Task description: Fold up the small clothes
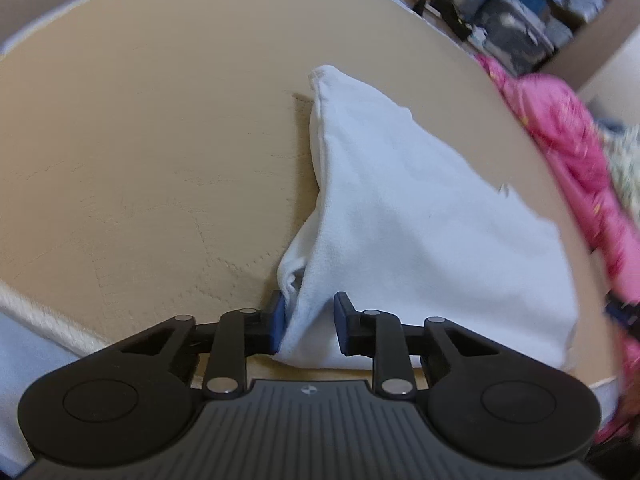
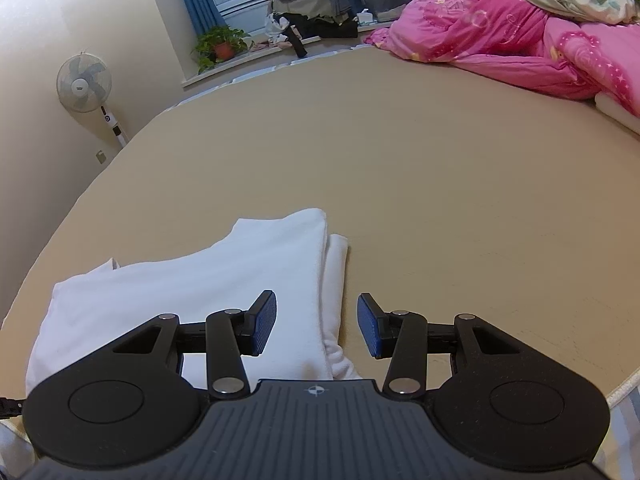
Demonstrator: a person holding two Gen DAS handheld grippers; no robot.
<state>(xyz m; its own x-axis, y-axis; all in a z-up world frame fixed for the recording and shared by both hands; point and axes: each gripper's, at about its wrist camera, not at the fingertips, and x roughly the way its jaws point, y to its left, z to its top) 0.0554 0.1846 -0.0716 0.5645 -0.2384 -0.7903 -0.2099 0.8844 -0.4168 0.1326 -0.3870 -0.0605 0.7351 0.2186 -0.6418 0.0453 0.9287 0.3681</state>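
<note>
A folded white cotton garment (image 1: pixel 420 216) lies on the tan quilted bedsheet (image 1: pixel 160 140), well short of the pink quilt (image 2: pixel 500 36). The left gripper (image 1: pixel 308 322) pinches its near corner. The right gripper (image 2: pixel 316 326) hovers open over its right edge.

Left gripper (image 1: pixel 308 322) fingers (image 1: pixel 278 320) pinch white garment (image 1: pixel 400 200) corner (on beige bed (image 1: pixel 140 140))

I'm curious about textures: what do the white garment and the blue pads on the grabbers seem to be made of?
White garment: looks like soft matte cotton knit, since it drapes and bunches. Blue pads: probably rubber or textured plastic, showing a fine grid pattern.
</note>
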